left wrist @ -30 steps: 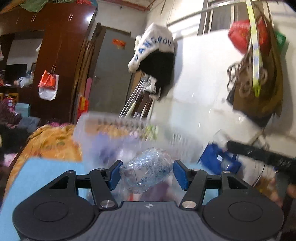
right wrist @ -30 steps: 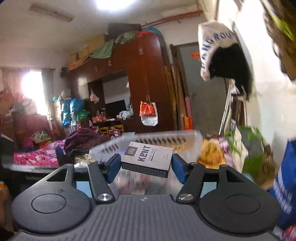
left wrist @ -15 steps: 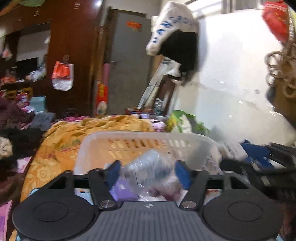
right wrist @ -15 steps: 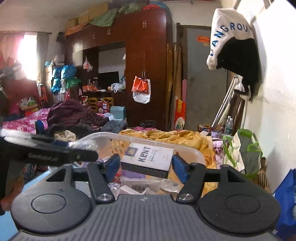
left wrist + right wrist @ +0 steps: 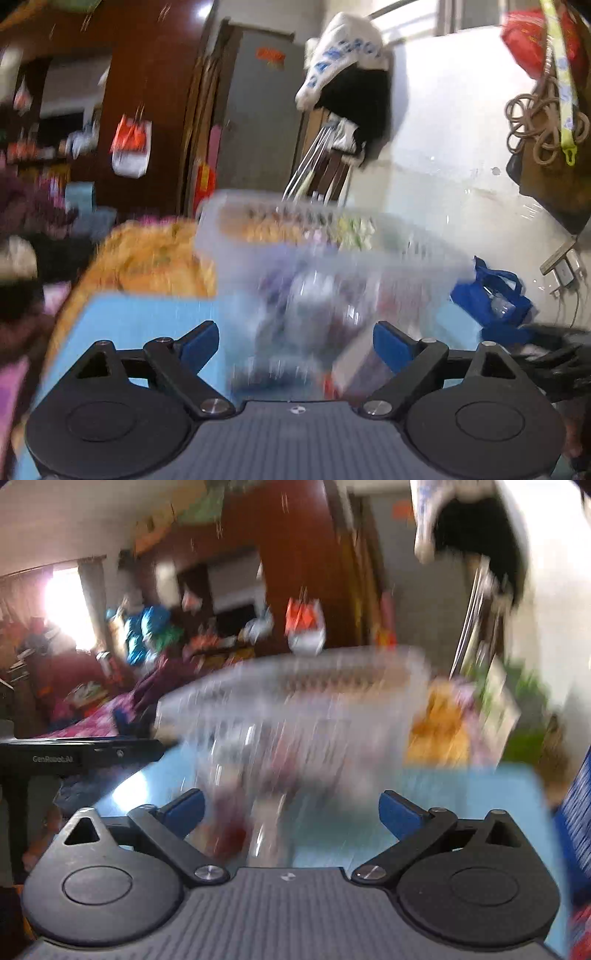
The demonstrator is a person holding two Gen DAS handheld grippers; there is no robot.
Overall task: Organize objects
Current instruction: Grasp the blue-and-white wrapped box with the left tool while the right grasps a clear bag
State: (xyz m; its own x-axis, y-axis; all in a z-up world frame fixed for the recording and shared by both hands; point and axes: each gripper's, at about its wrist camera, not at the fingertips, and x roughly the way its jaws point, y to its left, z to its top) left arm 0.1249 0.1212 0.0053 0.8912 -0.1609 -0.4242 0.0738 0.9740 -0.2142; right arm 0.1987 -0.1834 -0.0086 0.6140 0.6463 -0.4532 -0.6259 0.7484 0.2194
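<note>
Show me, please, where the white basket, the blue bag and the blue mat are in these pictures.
white basket (image 5: pixel 236 251): left wrist view, on its blurred near-left wall.
blue bag (image 5: pixel 491 299): left wrist view, on its front side.
blue mat (image 5: pixel 480 797): right wrist view, on a bare part right of the basket.

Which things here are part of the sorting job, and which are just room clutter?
Job: basket with blurred items inside, left tool, right tool, both open with nothing between the pads.
Clutter: blue bag, hanging cap, orange blanket, wardrobe.
</note>
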